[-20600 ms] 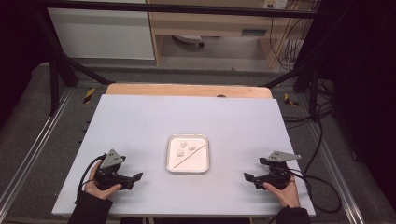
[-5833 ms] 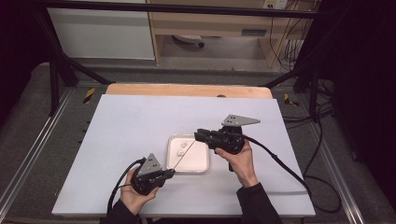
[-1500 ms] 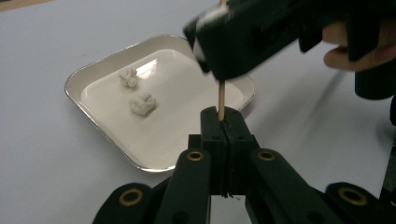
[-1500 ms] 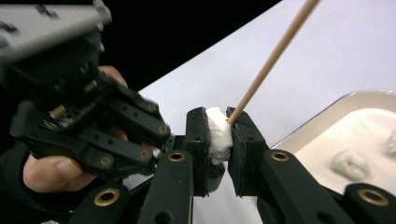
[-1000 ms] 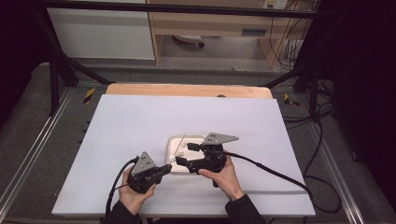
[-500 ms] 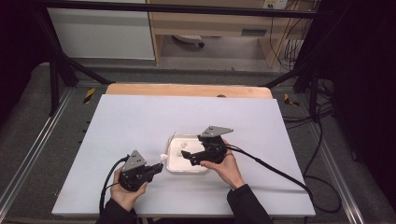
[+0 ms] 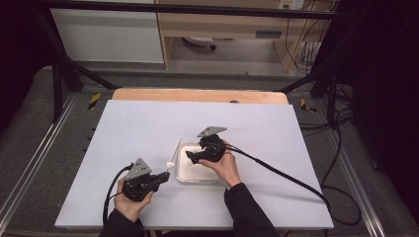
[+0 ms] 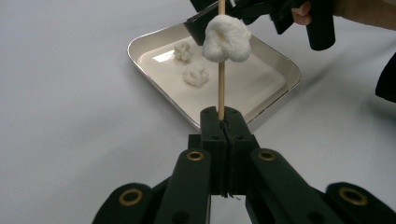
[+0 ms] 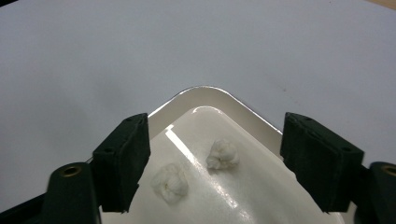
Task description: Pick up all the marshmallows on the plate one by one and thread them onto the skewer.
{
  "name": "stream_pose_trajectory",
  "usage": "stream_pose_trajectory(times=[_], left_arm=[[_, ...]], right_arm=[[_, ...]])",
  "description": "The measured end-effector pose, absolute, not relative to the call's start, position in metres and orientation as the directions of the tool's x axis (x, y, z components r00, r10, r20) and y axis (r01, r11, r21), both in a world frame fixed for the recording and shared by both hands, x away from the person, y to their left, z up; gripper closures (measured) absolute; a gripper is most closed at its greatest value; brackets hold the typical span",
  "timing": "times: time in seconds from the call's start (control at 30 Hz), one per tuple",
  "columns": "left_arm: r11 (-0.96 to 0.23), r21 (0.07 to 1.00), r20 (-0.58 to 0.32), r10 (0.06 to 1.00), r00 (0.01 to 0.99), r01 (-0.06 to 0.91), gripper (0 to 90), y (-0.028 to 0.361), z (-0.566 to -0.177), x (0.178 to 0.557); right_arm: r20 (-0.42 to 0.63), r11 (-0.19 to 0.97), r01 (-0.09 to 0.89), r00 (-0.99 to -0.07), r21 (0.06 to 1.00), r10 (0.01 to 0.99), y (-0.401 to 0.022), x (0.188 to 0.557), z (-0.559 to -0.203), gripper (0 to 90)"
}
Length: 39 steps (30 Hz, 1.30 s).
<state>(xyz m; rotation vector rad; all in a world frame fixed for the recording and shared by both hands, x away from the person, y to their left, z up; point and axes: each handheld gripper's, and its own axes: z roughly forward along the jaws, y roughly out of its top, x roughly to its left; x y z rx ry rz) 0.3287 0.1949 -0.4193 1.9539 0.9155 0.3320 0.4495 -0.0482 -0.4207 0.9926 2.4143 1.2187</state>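
The left gripper (image 8: pixel 223 122) has its jaws pressed together on a thin wooden stick (image 8: pixel 221 88), and one white cotton ball (image 8: pixel 226 37) is already threaded on this stick, a little above the pinch. In the left gripper view the stick points to twelve o'clock, so its long axis leads away from the jaws toward the white tray (image 8: pixel 275 100), which lies just beyond the tip. In the high view the right gripper (image 7: pixel 193 157) hangs over the near part of the tray (image 7: pixel 197 177), at about two o'clock from the left gripper (image 7: pixel 163 177). Its jaws are spread with nothing between them and have just been closing a little. In the right gripper view two more cotton balls lie in the tray, one at eleven o'clock (image 9: pixel 170 183) and one near twelve (image 9: pixel 223 154), both just in front of the jaws. I judge the right hand is nearer to them. Around it the white table (image 7: pixel 123 128) is flat and bare; behind it stand a wooden edge (image 7: pixel 197 95) and dark frames.
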Motion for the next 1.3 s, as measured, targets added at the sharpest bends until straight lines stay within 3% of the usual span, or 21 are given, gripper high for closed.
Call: stream_pose_trajectory(times=[0.33,0.77,1.03,1.3], left_arm=[[-0.301,0.831,-0.130,0.712,0.690,0.467,88.6,0.194,-0.420,0.329],[-0.303,0.830,-0.131,0.710,0.692,0.468,88.6,0.193,-0.420,0.329],[-0.307,0.830,-0.129,0.707,0.696,0.465,88.6,0.193,-0.420,0.329],[-0.310,0.831,-0.129,0.700,0.702,0.462,88.6,0.190,-0.420,0.327]], right_arm=[[0.070,0.447,0.516,-0.708,0.731,0.703,-0.042,0.464,-0.436,48.6],[0.075,0.470,0.525,-0.719,0.710,0.691,-0.041,0.467,-0.446,68.9],[0.073,0.467,0.518,-0.721,0.717,0.689,-0.041,0.465,-0.443,73.6],[0.076,0.447,0.471,-0.748,0.760,0.659,-0.054,0.449,-0.416,75.1]])
